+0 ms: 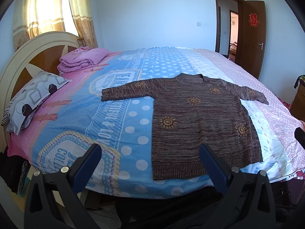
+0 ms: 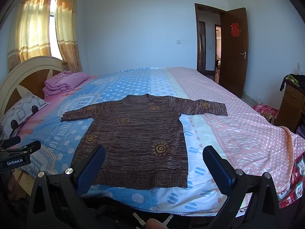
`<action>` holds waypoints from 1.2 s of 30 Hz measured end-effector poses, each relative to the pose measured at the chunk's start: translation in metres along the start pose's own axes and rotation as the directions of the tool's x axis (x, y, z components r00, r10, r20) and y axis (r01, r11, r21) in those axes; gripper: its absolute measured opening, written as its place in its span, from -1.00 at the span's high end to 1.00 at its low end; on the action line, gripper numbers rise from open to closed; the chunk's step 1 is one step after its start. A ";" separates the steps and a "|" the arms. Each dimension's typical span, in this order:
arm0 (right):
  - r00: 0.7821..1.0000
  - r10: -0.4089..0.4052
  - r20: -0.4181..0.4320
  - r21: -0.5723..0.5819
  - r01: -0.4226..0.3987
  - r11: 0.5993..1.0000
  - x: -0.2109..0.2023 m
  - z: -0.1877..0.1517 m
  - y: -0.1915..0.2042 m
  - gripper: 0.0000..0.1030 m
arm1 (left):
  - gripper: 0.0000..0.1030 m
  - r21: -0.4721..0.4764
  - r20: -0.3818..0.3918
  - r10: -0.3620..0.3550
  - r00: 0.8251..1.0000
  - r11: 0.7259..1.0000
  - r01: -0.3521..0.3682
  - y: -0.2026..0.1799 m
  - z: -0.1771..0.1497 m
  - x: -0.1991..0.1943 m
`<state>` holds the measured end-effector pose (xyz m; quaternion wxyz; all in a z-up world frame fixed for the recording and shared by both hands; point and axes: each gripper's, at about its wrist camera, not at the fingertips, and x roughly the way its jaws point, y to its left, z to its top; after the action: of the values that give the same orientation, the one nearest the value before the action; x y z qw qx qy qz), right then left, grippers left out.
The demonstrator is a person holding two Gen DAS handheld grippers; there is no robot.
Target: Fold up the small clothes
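- Sweater, brown knit with orange sun motifs: spread flat on the bed, both sleeves out sideways, hem toward the near edge
- Left gripper: fingers apart, empty, above the near bed edge by the hem
- Right gripper: fingers apart, empty, in front of the hem
- Folded pink blanket and patterned pillow: at the headboard, well apart from the sweater

your sweater lies flat on the bed, sleeves spread; pillow and folded blanket sit far left.
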<state>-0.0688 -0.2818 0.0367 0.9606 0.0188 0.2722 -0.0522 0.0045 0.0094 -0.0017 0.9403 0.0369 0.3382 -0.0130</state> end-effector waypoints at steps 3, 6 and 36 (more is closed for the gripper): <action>1.000 0.000 0.000 -0.001 0.000 1.000 0.000 0.000 0.000 -0.98 | -1.00 -0.002 -0.003 -0.001 1.000 1.000 0.001 0.000 0.000 0.000; 1.000 0.000 0.001 0.000 0.000 1.000 0.000 0.000 0.001 -0.98 | -1.00 -0.002 -0.002 -0.001 1.000 1.000 0.001 0.000 0.000 0.000; 1.000 -0.005 0.003 -0.022 0.005 1.000 0.005 -0.002 0.004 -0.98 | -1.00 -0.008 -0.015 -0.004 1.000 1.000 0.003 0.002 -0.003 0.007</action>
<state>-0.0651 -0.2785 0.0321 0.9610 0.0076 0.2714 -0.0518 0.0079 0.0118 -0.0080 0.9378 0.0325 0.3455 -0.0129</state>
